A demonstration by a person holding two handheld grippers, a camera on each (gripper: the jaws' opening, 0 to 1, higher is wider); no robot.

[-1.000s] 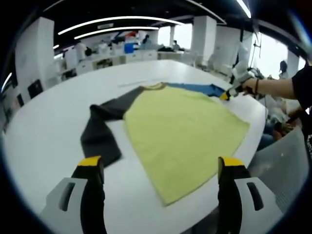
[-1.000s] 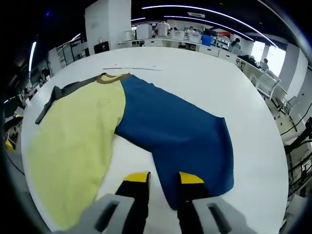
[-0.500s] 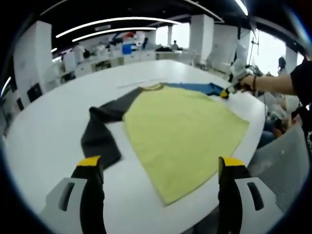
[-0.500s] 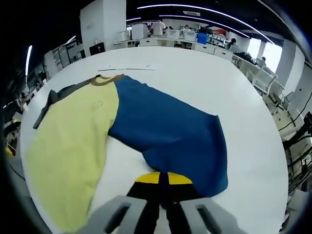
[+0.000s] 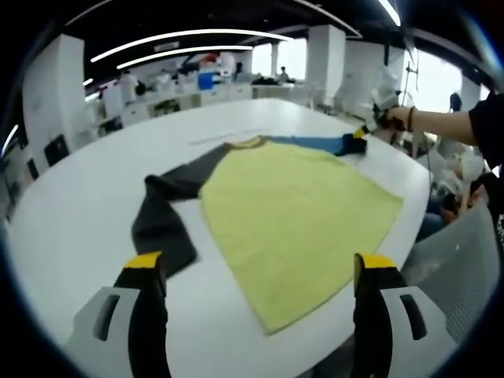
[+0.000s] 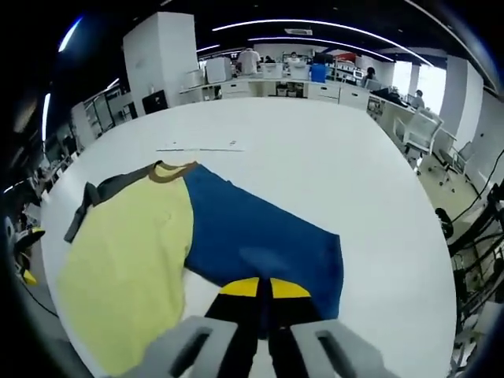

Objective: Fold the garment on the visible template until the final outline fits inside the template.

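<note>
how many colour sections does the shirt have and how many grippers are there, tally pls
yellow body panel: 1
blue sleeve: 1
dark grey sleeve: 1
brown collar band: 1
grippers: 2, the left gripper with jaws open, the right gripper shut on the blue sleeve
total: 4 colour sections on 1 shirt, plus 2 grippers, all on the white table

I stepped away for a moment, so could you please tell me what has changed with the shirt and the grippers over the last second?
The right gripper closed on the blue sleeve at its cuff edge and has begun lifting it off the white table. The left gripper stayed open, hovering short of the yellow body; the dark grey sleeve lies as before.
</note>
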